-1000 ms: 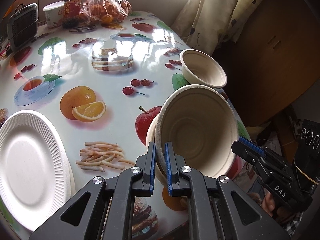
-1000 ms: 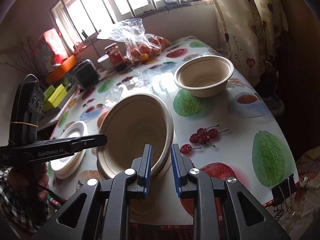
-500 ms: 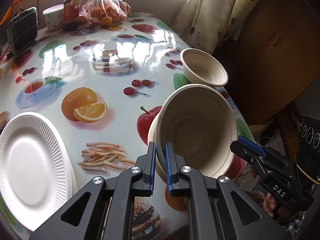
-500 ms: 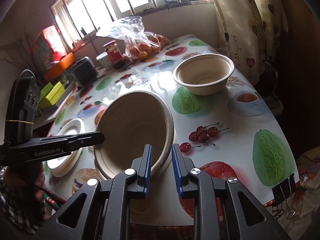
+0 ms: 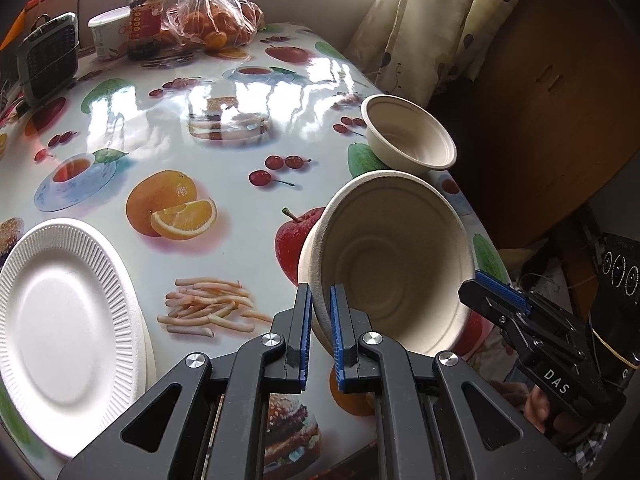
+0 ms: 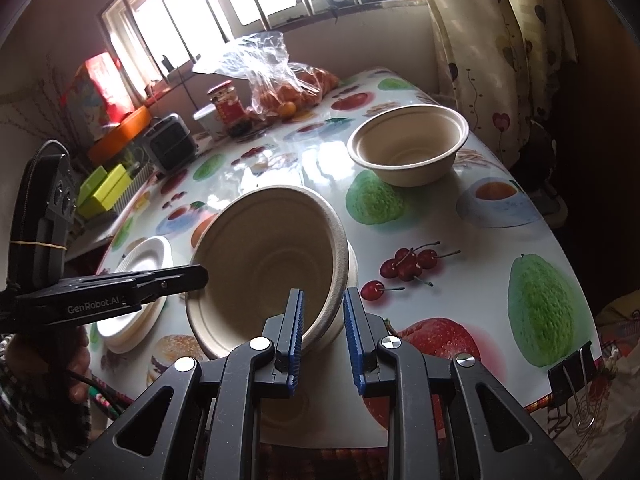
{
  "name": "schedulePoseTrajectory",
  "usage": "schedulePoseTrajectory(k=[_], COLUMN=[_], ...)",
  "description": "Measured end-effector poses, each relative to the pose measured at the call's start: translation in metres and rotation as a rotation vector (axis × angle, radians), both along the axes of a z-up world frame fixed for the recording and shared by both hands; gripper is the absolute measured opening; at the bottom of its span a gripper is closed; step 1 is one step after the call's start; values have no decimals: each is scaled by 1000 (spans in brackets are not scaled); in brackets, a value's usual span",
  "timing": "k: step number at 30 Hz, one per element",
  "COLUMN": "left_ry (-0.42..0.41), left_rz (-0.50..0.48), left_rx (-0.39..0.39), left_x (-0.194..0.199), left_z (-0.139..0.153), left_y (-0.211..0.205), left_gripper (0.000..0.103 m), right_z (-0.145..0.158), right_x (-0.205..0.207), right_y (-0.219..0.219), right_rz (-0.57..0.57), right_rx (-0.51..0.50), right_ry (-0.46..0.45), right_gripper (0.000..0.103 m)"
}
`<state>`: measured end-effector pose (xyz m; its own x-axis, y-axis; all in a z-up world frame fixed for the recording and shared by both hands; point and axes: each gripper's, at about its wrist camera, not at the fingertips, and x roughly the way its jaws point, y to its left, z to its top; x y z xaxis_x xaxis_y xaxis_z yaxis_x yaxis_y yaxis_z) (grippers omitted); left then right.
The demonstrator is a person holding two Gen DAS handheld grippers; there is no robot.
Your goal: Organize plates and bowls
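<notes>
Two nested beige bowls (image 5: 392,272) (image 6: 268,264) are held tilted over the near edge of the fruit-print table (image 5: 224,184), their mouth facing me. My left gripper (image 5: 320,320) is shut on their left rim; in the right wrist view its fingertips (image 6: 192,276) show at that rim. My right gripper (image 6: 322,308) is shut on the thicker right side of the stack, and its fingertips (image 5: 492,284) show in the left wrist view. A single beige bowl (image 5: 408,136) (image 6: 408,148) stands upright near the far right edge. A stack of white ribbed plates (image 5: 60,320) (image 6: 140,256) lies at the left.
A plastic bag of oranges (image 5: 212,20), a red-lidded jar (image 5: 146,20), a white tub (image 5: 106,36) and a small grey appliance (image 5: 48,56) stand at the back. A curtain (image 6: 480,40) hangs on the right. A binder clip (image 6: 568,372) grips the tablecloth edge.
</notes>
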<state>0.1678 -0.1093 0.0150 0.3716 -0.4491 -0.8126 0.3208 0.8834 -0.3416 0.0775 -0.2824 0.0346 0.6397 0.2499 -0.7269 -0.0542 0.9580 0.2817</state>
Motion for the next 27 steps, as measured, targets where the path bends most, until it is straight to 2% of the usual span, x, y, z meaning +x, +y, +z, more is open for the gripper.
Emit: schedulePoseTrajectory(k=[16,20,22,27], left_ry=[15,15,15,19], left_rz=[0,4,7,10], left_rx=[7,4,9,6], left_x=[2,3,4,6], left_z=[-4,-4,-4,-6], left_y=[-1,0,1,2], left_gripper=[12,13,18,18], right_z=[-1,-1,-1,-3], right_x=[-2,-2,-2,0], right_y=[2,2,2,-1], right_rz=[-1,-2,-2,-10], right_rx=[-4,-2,-4,-8], right_ry=[4,4,4,7], right_gripper=[21,29,30,38])
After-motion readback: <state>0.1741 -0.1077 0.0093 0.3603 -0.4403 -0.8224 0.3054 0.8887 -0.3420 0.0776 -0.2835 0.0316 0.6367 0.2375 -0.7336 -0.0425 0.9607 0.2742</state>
